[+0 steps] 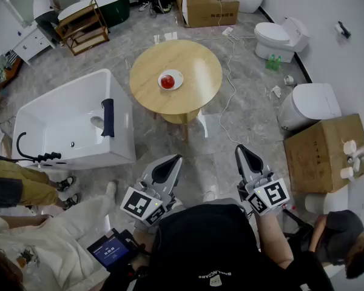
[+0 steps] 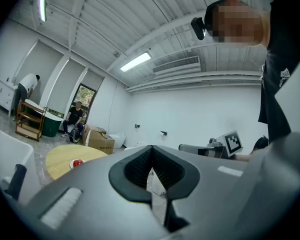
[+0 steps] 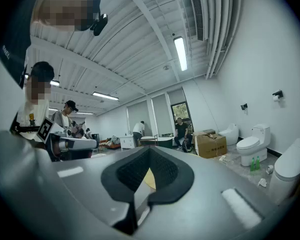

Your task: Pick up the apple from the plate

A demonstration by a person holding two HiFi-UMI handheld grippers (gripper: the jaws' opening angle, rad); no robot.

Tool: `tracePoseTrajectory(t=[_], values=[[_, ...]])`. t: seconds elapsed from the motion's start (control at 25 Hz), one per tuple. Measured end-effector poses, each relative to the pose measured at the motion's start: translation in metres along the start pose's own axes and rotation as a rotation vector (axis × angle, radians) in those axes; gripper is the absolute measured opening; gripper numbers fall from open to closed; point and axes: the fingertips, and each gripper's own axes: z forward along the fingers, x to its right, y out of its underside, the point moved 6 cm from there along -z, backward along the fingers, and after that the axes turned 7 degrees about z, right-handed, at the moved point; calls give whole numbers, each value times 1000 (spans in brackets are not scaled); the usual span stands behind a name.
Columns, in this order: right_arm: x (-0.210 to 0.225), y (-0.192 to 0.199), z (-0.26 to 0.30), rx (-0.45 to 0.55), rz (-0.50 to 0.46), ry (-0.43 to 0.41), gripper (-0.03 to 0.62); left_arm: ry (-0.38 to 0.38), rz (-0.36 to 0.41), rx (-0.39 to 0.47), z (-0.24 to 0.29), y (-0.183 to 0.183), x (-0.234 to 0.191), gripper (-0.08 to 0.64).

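Note:
A red apple (image 1: pixel 167 81) lies on a small white plate (image 1: pixel 176 74), left of centre on a round wooden table (image 1: pixel 194 65) well ahead of me. In the left gripper view the apple (image 2: pixel 77 162) is a small red spot on the table (image 2: pixel 60 156) at the lower left. My left gripper (image 1: pixel 171 162) is held low in front of the body, far short of the table, its jaws shut on nothing. My right gripper (image 1: pixel 242 152) is beside it at the same height, jaws also shut and empty. Both grippers point level towards the table.
A white bathtub (image 1: pixel 73 120) stands left of the table. At the right are toilets (image 1: pixel 282 38) (image 1: pixel 309 105) and a cardboard box (image 1: pixel 324 153). A cable (image 1: pixel 227 102) runs over the floor by the table. People stand at my left and right.

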Motion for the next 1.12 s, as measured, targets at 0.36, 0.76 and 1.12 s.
tracePoseTrajectory(t=[0.36, 0.76, 1.12], values=[[45, -11, -4, 2, 8, 3, 2, -23, -3, -27, 47, 5, 6, 20], [97, -12, -11, 19, 79, -17, 3, -119, -9, -62, 90, 14, -2, 84], [134, -12, 34, 17, 111, 40, 3, -124, -26, -85, 136, 22, -61, 109]])
